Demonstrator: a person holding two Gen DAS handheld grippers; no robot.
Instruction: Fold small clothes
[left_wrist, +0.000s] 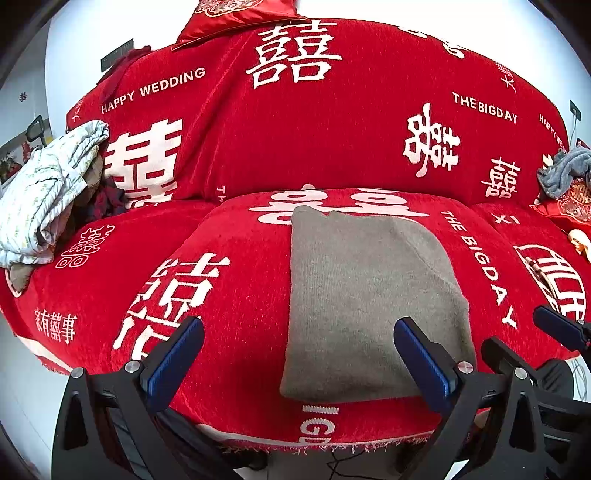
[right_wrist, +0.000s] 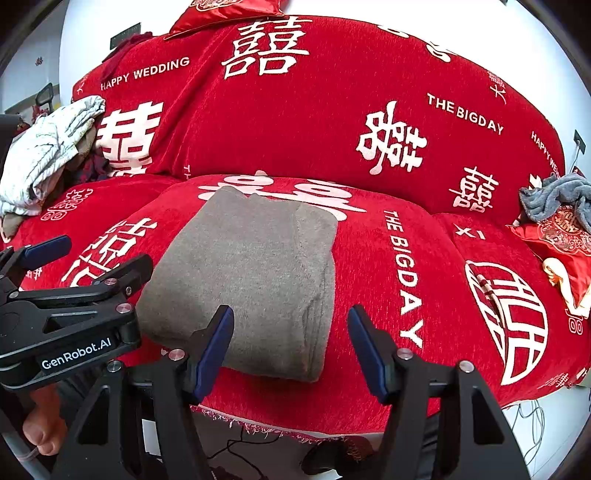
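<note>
A grey knit garment (left_wrist: 369, 295) (right_wrist: 251, 277) lies folded into a rectangle on the middle seat cushion of a red sofa (left_wrist: 314, 129). My left gripper (left_wrist: 299, 350) hovers open over the garment's near-left part, with nothing between its blue pads. In the right wrist view the left gripper (right_wrist: 103, 253) shows at the left edge, beside the garment. My right gripper (right_wrist: 291, 343) stands open over the garment's near-right corner and grips nothing. Its fingertips (left_wrist: 543, 314) show at the right of the left wrist view.
A heap of white patterned clothes (left_wrist: 44, 192) (right_wrist: 44, 155) lies on the left seat. A grey-blue cloth (right_wrist: 557, 199) and a red embroidered cushion (right_wrist: 561, 236) sit at the right. Another red cushion (left_wrist: 229, 14) tops the backrest. Cables (right_wrist: 532, 424) trail on the floor.
</note>
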